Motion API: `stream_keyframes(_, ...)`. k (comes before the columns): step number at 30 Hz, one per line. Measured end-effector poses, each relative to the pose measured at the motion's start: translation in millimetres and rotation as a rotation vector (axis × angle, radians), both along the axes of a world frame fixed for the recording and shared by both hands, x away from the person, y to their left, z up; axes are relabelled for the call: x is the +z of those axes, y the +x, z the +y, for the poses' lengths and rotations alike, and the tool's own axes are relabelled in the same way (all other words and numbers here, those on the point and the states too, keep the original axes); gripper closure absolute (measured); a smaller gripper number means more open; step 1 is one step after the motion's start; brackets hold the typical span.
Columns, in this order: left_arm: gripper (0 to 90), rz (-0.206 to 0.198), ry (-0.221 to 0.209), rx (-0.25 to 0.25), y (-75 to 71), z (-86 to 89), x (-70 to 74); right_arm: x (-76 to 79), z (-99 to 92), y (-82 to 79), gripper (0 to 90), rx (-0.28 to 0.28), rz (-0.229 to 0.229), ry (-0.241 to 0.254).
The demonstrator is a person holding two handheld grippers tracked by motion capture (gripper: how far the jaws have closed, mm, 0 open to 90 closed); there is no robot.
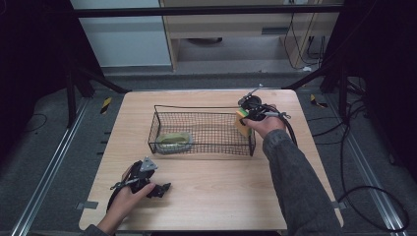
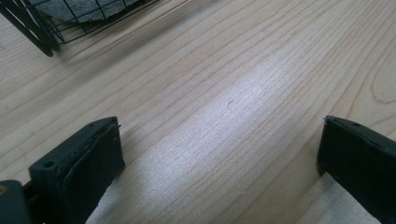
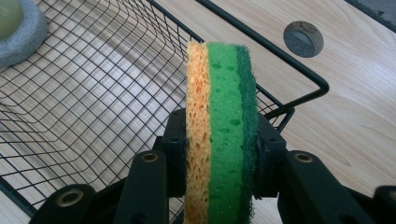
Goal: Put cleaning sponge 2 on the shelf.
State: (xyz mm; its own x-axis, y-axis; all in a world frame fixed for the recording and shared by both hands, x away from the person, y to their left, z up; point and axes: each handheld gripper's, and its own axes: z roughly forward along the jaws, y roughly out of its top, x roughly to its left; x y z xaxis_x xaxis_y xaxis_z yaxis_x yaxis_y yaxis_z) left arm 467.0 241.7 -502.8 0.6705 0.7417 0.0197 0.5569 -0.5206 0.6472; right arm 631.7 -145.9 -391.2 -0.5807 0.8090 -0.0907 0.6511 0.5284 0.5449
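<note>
The right tool [image 3: 219, 186] is clamping a sponge [image 3: 222, 135] over the wire basket's [image 1: 162, 109] three-o'clock rim, its drop still pending, while the left tool [image 2: 219, 163] is idling wide at seven o'clock.

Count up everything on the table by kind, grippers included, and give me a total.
Sponges: 2, one orange and green clamped in the right gripper over the basket's corner, one grey-rimmed pale green lying in the basket
Wire baskets: 1
Grippers: 2, counting the left gripper, its jaws apart over bare wood
Total: 5
</note>
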Motion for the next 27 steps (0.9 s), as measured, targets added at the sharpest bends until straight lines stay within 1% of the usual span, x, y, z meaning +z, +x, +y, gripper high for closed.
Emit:
stream_keyframes(11, 0.0, -0.001, -0.001, -0.001, 0.0, 0.0, -0.1, -12.8, 1.2, 0.9, 64.4, -0.002, 0.015, -0.010)
stream_keyframes(27, 0.0, -0.001, -0.001, -0.001, 0.0, 0.0, -0.1, -18.6, 1.5, 2.4, 64.1, -0.011, 0.030, -0.008)
